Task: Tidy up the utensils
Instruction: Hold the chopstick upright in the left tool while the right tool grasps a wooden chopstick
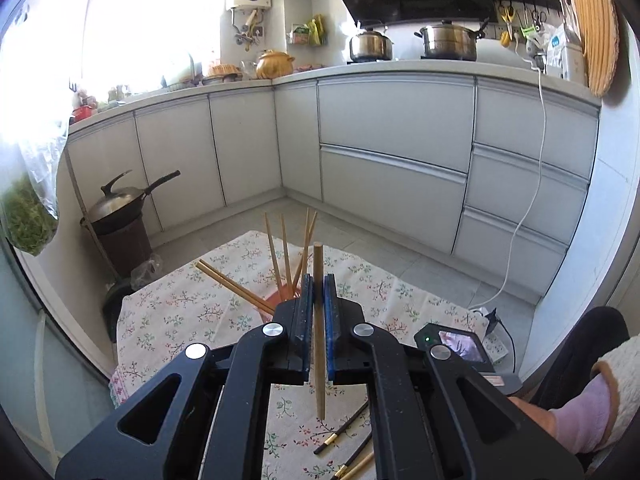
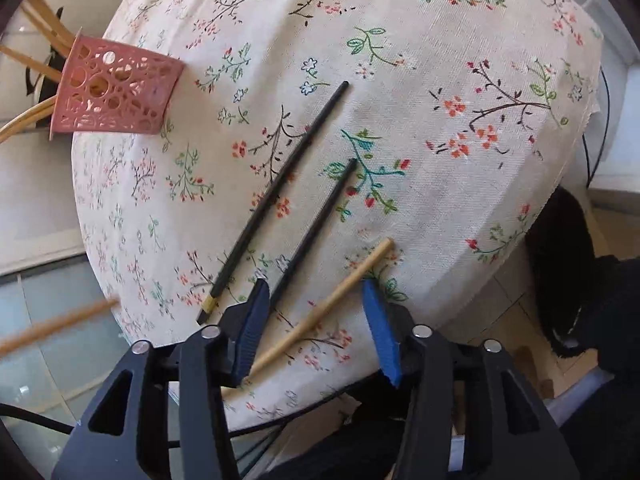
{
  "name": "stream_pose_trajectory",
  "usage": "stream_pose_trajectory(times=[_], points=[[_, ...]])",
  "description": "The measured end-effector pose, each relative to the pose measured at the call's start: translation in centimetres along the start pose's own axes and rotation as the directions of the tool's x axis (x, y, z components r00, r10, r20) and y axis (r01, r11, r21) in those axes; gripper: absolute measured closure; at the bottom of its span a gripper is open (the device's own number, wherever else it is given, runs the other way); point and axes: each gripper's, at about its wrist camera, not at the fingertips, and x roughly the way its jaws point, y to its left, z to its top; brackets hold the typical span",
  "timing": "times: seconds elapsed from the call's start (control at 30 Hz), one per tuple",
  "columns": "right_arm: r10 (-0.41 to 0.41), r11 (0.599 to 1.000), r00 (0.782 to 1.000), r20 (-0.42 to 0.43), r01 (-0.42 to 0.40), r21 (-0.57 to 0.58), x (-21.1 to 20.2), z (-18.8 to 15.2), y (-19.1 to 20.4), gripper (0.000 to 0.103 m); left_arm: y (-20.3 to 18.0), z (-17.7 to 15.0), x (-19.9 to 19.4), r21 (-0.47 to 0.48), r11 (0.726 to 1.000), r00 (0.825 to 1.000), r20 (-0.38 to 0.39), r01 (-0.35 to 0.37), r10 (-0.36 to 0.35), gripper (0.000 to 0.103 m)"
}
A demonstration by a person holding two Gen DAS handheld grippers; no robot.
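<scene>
My left gripper is shut on a bamboo chopstick, held upright above the floral tablecloth, just in front of the pink holder that has several bamboo chopsticks in it. My right gripper is open, low over the cloth, its jaws on either side of a loose bamboo chopstick. Two black chopsticks lie on the cloth beside it. The pink lattice holder stands at the far left of the right wrist view.
White kitchen cabinets and a counter with pots stand behind the table. A wok on a stand is at the left. A white cable hangs down the cabinets. The table edge falls off to the floor.
</scene>
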Motion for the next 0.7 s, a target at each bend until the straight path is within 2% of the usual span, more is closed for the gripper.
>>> stream_pose_trajectory(times=[0.03,0.07,0.1,0.2,0.4,0.57,0.7], points=[[-0.007,1.000,1.000,0.002,0.007,0.006,-0.1,0.1,0.2,0.057,0.0,0.0,0.0,-0.001,1.000,1.000,0.002,0.002,-0.002,0.098],[-0.024,1.000,1.000,0.015,0.024,0.006,-0.1,0.2,0.2,0.070,0.0,0.0,-0.1,-0.001,1.000,1.000,0.004,0.000,0.000,0.098],[-0.024,1.000,0.999,0.026,0.024,0.018,0.0,0.4,-0.3,0.090,0.0,0.0,0.0,-0.002,1.000,1.000,0.003,0.000,0.000,0.098],[0.017,0.998,0.999,0.028,-0.019,0.063,-0.1,0.7,-1.2,0.093,0.1,0.0,0.1,-0.011,1.000,1.000,-0.002,0.001,-0.002,0.098],[0.112,0.993,0.992,0.060,-0.114,0.036,-0.8,0.6,-1.6,0.097,0.4,-0.1,0.3,-0.031,0.999,1.000,-0.010,-0.012,0.012,0.098],[0.170,0.979,0.972,0.163,-0.147,-0.144,-4.7,-0.2,0.0,0.097,1.1,-0.1,0.0,-0.069,0.997,0.999,0.012,-0.036,0.037,0.098],[0.237,0.940,0.935,0.264,-0.152,-0.307,-9.4,-1.4,1.0,0.097,1.6,0.3,-0.1,-0.127,0.990,0.998,0.033,-0.055,0.059,0.098]])
